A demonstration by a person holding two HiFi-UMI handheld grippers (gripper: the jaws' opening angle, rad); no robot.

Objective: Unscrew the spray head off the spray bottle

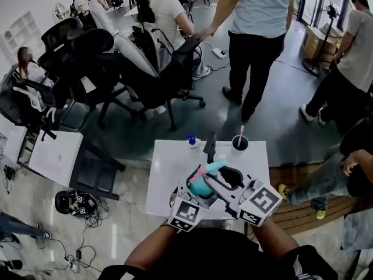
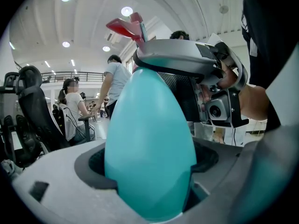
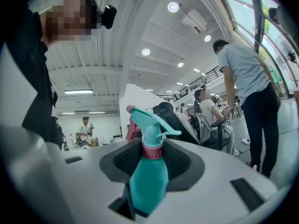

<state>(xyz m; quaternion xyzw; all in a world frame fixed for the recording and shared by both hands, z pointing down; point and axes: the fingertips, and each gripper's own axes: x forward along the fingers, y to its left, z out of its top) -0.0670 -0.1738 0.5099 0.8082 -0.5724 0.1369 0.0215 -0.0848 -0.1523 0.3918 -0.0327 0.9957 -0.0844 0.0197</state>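
My left tongs [image 2: 149, 192] pinch the fat body of the spray bottle [image 2: 149, 134]. The bottle fills the gap, and both jaws press on its sides. My right tongs [image 3: 152, 162] pinch higher up, on the pink ring [image 3: 152, 150] at the bottom of the spray head [image 3: 148, 120]. The dark pads [image 3: 180, 160] sit tight on each side of that ring. So the bottle is held between my two tongs, and I think it is up in the air over the white table [image 1: 166, 174], not standing on it.

The head is still on, so the job now is the twist. I think it goes best if my left tongs keep the body very still while my right tongs turn the ring round the neck. I should stay on the ring and not slip up to the pink trigger [image 2: 124, 27], which could bend or spray. I should not squeeze the body too hard, because it looks smooth and could pop out.

The bottle is blue-green and shaped like an egg, getting thin at the neck. The head is the same blue-green.
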